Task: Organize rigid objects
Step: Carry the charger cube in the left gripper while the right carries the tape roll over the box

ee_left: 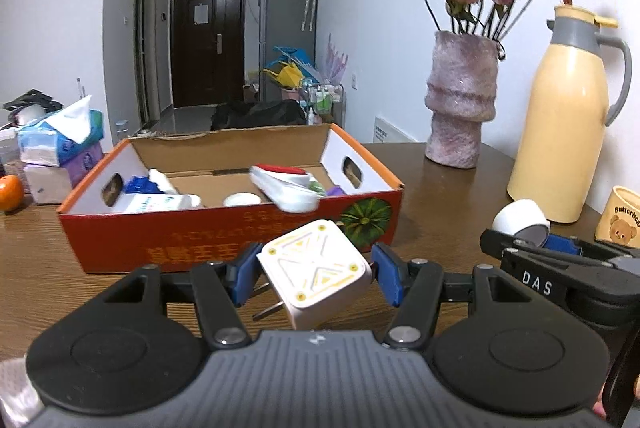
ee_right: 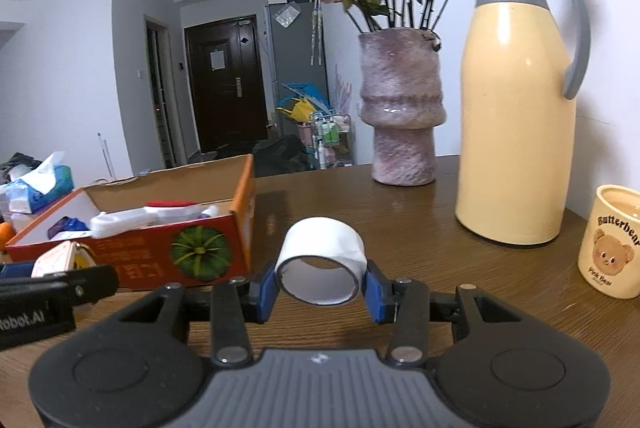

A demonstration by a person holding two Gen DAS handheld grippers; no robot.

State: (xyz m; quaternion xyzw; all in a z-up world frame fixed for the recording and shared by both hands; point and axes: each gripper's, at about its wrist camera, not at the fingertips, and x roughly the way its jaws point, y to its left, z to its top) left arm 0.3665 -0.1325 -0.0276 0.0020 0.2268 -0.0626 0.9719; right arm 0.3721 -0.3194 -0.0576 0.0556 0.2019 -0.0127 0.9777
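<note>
Two tools loaded, mid-carry toward the cardboard box (ee_left: 224, 240). Left tool (ee_left: 314, 278) pinching a white plug adapter (ee_left: 316, 274), tilted, prongs pointing down-left, just short of the box's near wall ahead. Right tool (ee_right: 322, 286) pinching a white tape roll (ee_right: 322, 262) on its side above the desk (ee_right: 420, 228), box ahead and to the left. Next, probably: lift each over the rim, find a gap among items already inside, then release.
</note>
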